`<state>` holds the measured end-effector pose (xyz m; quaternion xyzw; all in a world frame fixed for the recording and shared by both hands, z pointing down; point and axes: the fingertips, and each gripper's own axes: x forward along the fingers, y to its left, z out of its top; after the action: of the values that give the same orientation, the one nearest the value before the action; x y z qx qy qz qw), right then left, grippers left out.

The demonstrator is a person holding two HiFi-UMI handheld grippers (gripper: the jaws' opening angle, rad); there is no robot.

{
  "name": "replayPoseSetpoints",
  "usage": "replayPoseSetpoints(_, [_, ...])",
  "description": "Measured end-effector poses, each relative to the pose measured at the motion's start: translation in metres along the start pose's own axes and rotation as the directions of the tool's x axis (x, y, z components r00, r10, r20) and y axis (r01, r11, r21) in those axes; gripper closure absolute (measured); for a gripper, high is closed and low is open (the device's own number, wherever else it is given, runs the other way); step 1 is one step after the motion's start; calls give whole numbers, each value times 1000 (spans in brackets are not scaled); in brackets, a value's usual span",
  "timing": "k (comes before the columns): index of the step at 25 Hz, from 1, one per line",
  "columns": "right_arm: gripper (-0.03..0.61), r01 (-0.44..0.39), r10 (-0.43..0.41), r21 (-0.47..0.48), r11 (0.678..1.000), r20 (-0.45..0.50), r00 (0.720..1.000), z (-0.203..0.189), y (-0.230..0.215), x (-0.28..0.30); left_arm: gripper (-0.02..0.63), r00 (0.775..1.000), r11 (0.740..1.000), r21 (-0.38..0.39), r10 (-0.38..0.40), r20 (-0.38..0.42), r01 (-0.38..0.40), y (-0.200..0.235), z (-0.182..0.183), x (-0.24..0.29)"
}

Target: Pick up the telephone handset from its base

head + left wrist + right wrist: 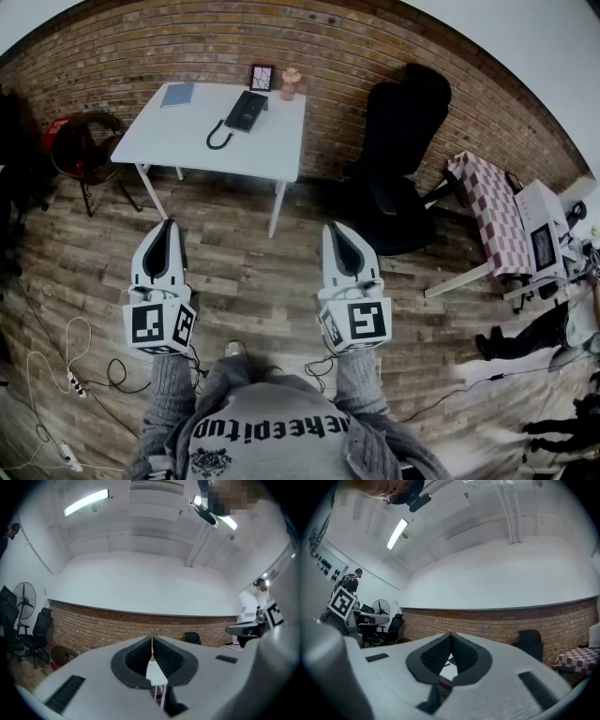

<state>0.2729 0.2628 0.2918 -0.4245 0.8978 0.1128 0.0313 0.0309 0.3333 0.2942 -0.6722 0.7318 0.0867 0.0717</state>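
A black telephone (pixel 246 111) with its handset on the base lies at the back of a white table (pixel 187 141) against the brick wall. Its coiled cord (pixel 217 139) hangs toward the table's middle. Both grippers are held over the wooden floor, well short of the table. My left gripper (pixel 169 223) is shut with nothing in it, and my right gripper (pixel 335 227) is also shut and empty. In the left gripper view the jaws of the left gripper (pixel 152 639) meet at the tips. In the right gripper view the right gripper (pixel 450 634) also has its tips together.
On the table are a blue notebook (pixel 176 94), a small picture frame (pixel 262 77) and a pink object (pixel 291 84). A floor fan (pixel 80 150) stands to its left and a black office chair (pixel 398 159) to its right. A checked-cloth table (pixel 492 211) stands far right. Cables (pixel 66 375) lie lower left.
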Motion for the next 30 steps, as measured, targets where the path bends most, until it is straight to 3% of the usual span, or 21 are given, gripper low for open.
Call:
replayPoseSetpoints(17, [574, 15, -15, -23, 1000, -3, 1000, -3, 3, 30, 600, 1000, 1000, -1, -9, 0, 9, 21, -7, 26])
replayPoseSetpoints(30, [574, 48, -48, -5, 999, 27, 998, -7, 19, 88, 600, 999, 999, -7, -50, 13, 50, 68, -14, 72])
